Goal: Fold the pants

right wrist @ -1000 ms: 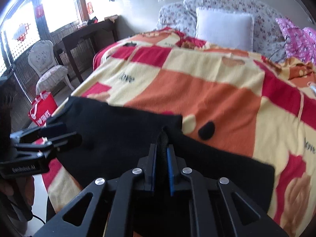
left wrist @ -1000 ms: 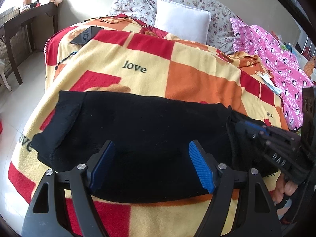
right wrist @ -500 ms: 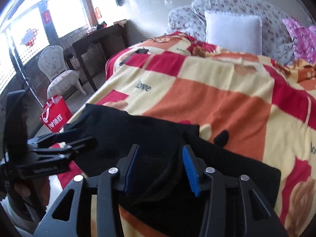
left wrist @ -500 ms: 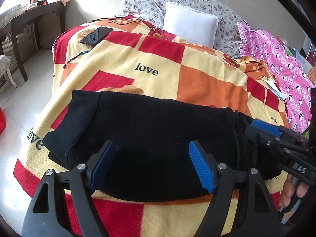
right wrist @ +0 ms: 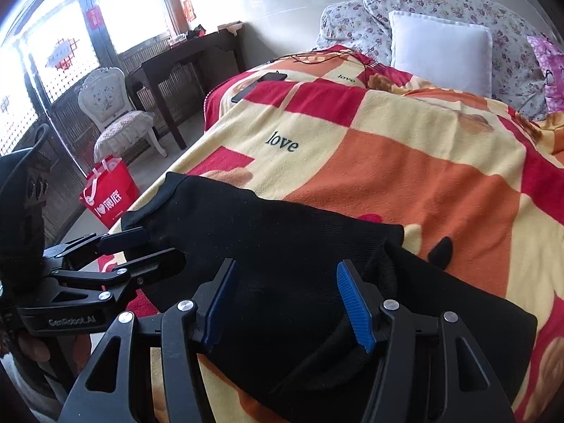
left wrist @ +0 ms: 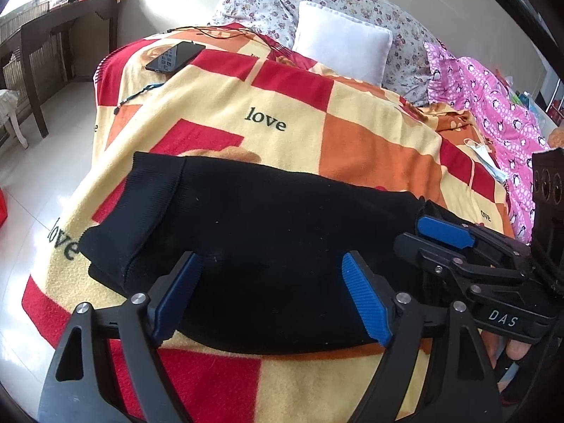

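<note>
The black pants (left wrist: 268, 239) lay folded across the near edge of the bed's checked blanket (left wrist: 352, 141). Both the left hand-held gripper (left wrist: 271, 296) and right hand-held gripper (right wrist: 285, 303) hovered above them, fingers spread, holding nothing, seemingly ready for another fold.

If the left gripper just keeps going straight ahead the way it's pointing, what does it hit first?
Most likely the black pants, lying directly ahead of the open left gripper on the blanket. Depth is hard to judge.
</note>
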Action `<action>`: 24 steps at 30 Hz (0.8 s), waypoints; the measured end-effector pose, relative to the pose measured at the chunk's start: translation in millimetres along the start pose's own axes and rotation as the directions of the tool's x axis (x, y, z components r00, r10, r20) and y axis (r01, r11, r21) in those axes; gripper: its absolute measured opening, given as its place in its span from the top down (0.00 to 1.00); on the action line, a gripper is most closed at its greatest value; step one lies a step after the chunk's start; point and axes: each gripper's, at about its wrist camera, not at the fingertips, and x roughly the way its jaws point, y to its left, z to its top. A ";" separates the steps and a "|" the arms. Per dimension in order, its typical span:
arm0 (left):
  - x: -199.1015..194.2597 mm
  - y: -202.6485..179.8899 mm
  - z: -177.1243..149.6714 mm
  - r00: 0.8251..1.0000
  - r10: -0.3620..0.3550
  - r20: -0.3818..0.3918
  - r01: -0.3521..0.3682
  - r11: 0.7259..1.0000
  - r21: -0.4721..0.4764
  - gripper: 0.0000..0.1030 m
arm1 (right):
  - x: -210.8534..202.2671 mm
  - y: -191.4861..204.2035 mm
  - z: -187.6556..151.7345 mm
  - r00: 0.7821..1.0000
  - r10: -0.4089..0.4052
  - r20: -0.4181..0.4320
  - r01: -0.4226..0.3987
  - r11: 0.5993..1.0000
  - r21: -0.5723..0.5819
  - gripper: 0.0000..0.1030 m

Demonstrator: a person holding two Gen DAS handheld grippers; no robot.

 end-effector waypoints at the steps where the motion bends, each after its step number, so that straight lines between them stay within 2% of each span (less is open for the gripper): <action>1: 1.0 -0.3 0.2 1.000 -0.005 -0.004 0.005 1.000 0.001 0.20 | 0.8 0.2 0.4 1.000 0.003 -0.001 -0.003 1.000 0.001 0.42; 13: -24.8 28.8 -6.9 1.000 -0.026 0.000 0.026 0.999 -0.042 0.20 | 21.4 18.0 19.3 0.998 0.060 -0.007 -0.060 0.998 -0.033 0.36; 17: -27.8 50.6 -10.9 0.999 -0.030 -0.029 0.027 0.994 -0.102 0.19 | 34.7 22.8 29.0 0.995 0.097 -0.001 -0.097 0.995 -0.021 0.36; 21: -23.2 70.4 -18.7 0.990 -0.096 -0.103 0.079 0.984 -0.160 0.19 | 50.4 34.3 38.1 0.991 0.130 -0.018 -0.131 0.991 -0.038 0.31; 24: -19.7 80.5 -24.5 0.988 -0.080 -0.134 0.057 0.984 -0.171 0.19 | 61.7 43.5 44.9 0.992 0.123 -0.036 -0.125 0.990 -0.066 0.30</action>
